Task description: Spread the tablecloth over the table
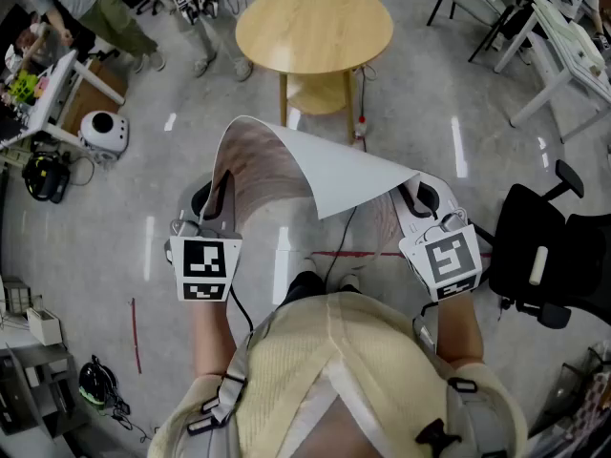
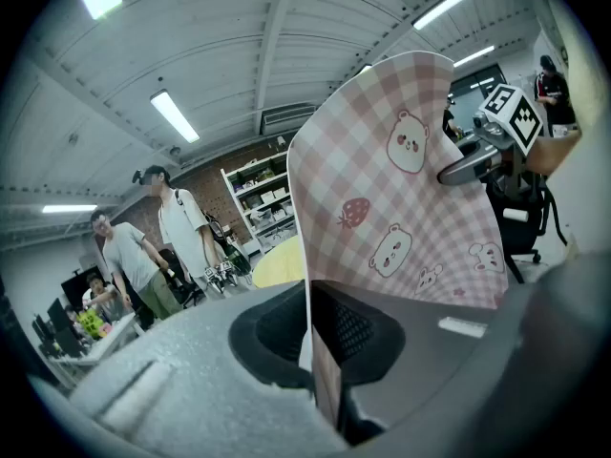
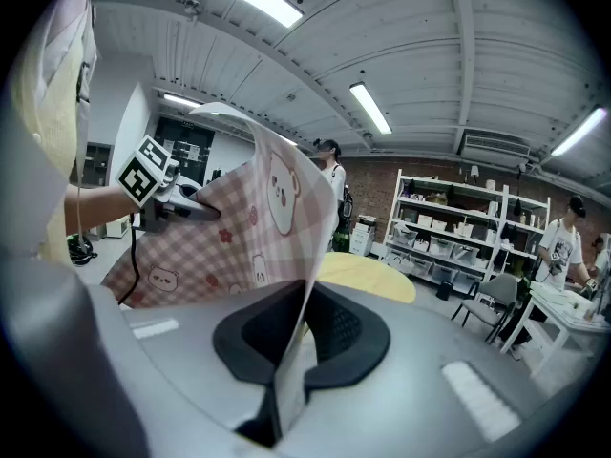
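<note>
The tablecloth hangs in the air between my two grippers, bowed upward, white underside up. Its pink checked face with bears and strawberries fills the left gripper view and shows in the right gripper view. My left gripper is shut on the cloth's left edge. My right gripper is shut on the right edge. The round wooden table stands ahead on the floor, beyond the cloth and apart from it; its top also shows as the yellow table.
A black office chair stands close on my right. White tables are at the far right. People stand at the back left near a white round device. Shelving lines the brick wall.
</note>
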A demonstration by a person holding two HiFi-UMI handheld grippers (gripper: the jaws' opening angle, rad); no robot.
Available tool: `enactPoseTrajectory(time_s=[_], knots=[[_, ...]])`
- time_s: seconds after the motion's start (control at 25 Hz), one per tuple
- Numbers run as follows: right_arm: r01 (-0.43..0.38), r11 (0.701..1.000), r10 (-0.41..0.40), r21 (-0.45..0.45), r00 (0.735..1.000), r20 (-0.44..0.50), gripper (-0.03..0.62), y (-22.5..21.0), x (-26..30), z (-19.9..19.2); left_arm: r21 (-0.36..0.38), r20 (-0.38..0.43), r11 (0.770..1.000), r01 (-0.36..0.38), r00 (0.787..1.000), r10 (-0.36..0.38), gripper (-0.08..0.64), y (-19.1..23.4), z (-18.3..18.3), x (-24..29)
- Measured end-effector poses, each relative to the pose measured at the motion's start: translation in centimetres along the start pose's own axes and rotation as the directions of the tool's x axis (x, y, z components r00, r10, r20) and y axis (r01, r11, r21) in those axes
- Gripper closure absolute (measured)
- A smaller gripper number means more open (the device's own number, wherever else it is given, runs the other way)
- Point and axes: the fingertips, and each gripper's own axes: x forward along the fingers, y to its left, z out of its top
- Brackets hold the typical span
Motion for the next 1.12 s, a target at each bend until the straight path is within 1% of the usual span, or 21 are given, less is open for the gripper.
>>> enactPoseTrajectory(time_s=[0.08,0.16,0.4,0.52,0.72,0.92,1.12], knots=[[-0.003,1.000,0.003,0.004,1.000,0.006,0.584,-0.3,-0.4,-0.1,0.037,-0.012,0.999,-0.019,1.000,0.020,0.554,-0.5,0.4,-0.4],[-0.005,1.000,0.005,0.006,1.000,0.011,0.583,-0.6,-0.9,-0.2,0.053,-0.018,0.998,-0.031,0.999,0.032,0.554,-1.1,0.7,-0.6],[-0.030,0.999,0.031,-0.023,0.999,0.028,0.583,-1.2,-1.7,-0.2,0.045,-0.042,0.998,-0.052,0.998,0.054,0.554,-2.2,0.7,-0.6],[-0.044,0.998,0.045,-0.035,0.998,0.037,0.583,-1.8,-2.0,-0.3,0.054,-0.061,0.996,-0.066,0.996,0.069,0.554,-2.9,0.9,-0.6],[-0.055,0.997,0.059,-0.055,0.996,0.067,0.583,-2.3,-2.2,0.1,0.072,-0.070,0.993,-0.097,0.992,0.102,0.554,-3.4,1.1,-1.0],[-0.066,0.995,0.072,-0.076,0.994,0.077,0.583,-2.5,-1.0,1.0,0.083,-0.079,0.990,-0.114,0.990,0.121,0.554,-1.9,1.3,-0.8],[-0.054,0.994,0.061,-0.098,0.995,0.072,0.583,-3.1,1.8,2.7,0.084,-0.065,0.991,-0.103,0.992,0.109,0.554,1.0,1.6,1.8]])
